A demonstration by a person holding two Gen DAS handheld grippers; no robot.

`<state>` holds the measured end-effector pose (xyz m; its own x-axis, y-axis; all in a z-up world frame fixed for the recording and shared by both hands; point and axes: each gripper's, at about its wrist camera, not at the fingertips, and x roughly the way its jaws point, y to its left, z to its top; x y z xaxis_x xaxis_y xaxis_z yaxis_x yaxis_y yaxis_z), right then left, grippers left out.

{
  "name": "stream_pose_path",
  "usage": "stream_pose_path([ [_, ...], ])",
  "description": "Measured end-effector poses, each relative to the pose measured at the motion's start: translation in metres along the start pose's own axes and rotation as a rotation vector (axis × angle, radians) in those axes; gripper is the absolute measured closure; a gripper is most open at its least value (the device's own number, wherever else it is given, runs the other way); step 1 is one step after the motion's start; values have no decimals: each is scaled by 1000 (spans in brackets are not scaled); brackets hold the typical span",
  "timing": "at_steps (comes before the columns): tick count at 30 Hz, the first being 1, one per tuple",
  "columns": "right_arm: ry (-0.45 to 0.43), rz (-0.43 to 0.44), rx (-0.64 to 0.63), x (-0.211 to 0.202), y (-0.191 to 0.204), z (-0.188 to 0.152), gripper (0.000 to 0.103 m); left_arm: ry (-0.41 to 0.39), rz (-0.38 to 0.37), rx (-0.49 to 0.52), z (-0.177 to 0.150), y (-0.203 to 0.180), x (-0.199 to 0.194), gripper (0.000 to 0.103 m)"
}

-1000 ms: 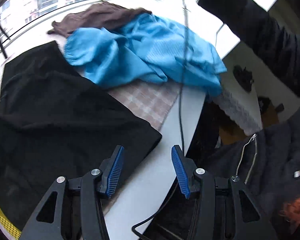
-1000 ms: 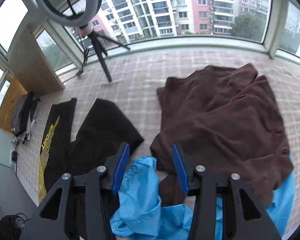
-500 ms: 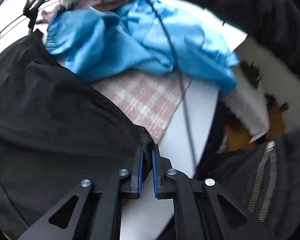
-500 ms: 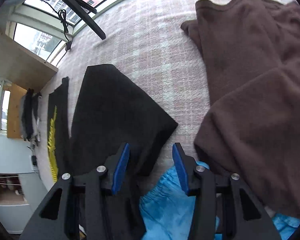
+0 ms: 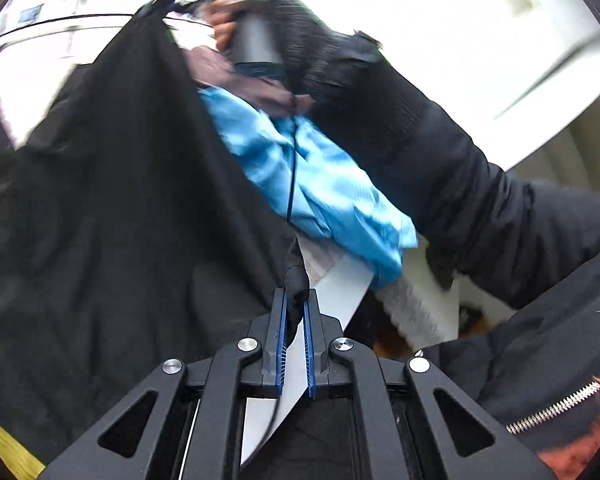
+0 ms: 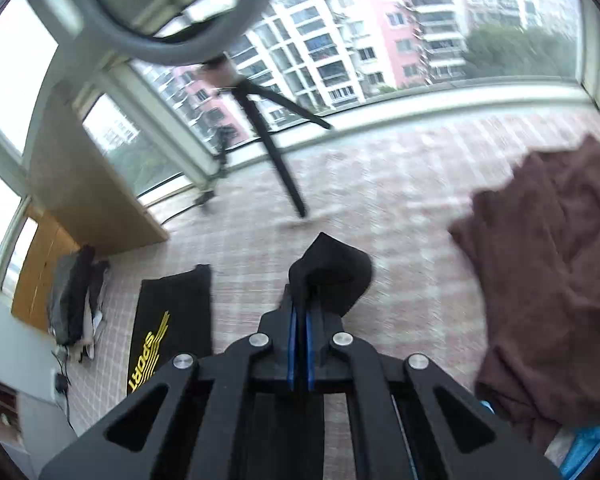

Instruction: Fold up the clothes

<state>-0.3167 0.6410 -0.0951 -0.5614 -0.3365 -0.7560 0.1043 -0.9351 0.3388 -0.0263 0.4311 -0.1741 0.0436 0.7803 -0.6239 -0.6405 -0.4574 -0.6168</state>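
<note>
Between the fingers of the left gripper (image 5: pixel 295 308) a corner of the black garment (image 5: pixel 112 216) was clamped; the cloth hung raised above the checked tablecloth (image 6: pixel 380 184). Right gripper (image 6: pixel 300 312) was clenched on another corner. Blue shirt (image 5: pixel 320 184) and brown garment (image 6: pixel 552 280) lay beside it.

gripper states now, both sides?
Left gripper: shut on a corner of the black garment.
Right gripper: shut on another corner of the black garment.
</note>
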Motion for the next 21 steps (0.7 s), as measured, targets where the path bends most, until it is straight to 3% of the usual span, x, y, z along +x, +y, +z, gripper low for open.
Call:
stream_pose_path([
  [4,52,51,-246,34,118,9,100,-95,56,-100,-29,31,-49,97],
  [7,183,149,-347,85,196,0,96,-148,116,-198,-58,60,-80,97],
  [11,387,209,-397,138,254,-12,90,-150,208,-352,-94,105,-104,96],
  [12,407,220,-397,143,260,-12,87,-143,226,-381,-101,114,-108,95],
  [14,362,212,-372,132,248,-5,64,-132,245,-412,-113,127,-115,95],
  [15,324,175,-371,126,238,-3,61,-133,242,-418,-115,131,-117,95],
  [18,297,52,-429,129,214,-7,60,-139,213,-412,-115,133,-123,95],
  [21,327,-2,-441,150,193,-15,60,-100,228,-344,-109,126,-121,94],
])
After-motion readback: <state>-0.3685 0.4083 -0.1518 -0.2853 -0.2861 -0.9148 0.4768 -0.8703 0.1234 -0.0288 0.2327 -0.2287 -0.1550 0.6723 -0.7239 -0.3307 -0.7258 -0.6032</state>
